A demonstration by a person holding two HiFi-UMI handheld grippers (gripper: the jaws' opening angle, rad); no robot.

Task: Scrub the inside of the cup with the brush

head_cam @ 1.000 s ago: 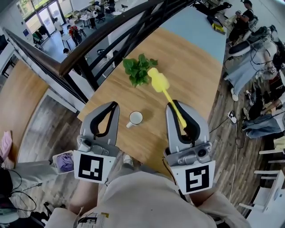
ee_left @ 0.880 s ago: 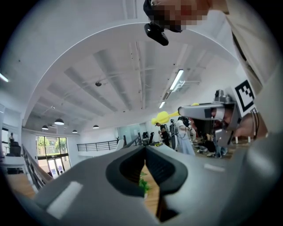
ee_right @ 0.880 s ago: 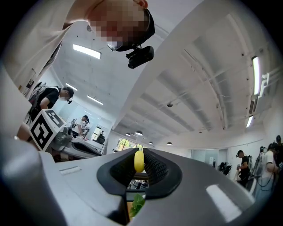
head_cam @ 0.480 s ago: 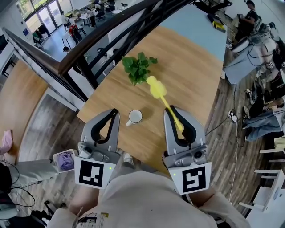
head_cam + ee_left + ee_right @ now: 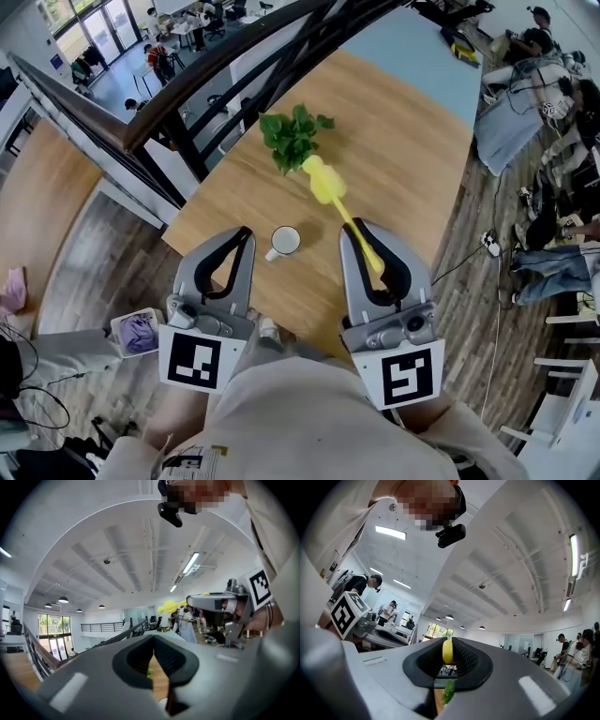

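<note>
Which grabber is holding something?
The right gripper: its jaws are clamped on the handle of the yellow brush. The left gripper is shut too, but with nothing between its jaws.

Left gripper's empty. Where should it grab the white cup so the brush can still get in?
Probably the handle of the small white cup, approached from the left gripper side. The cup stands upright with its handle jutting that way, which keeps its mouth clear for the yellow brush.
</note>
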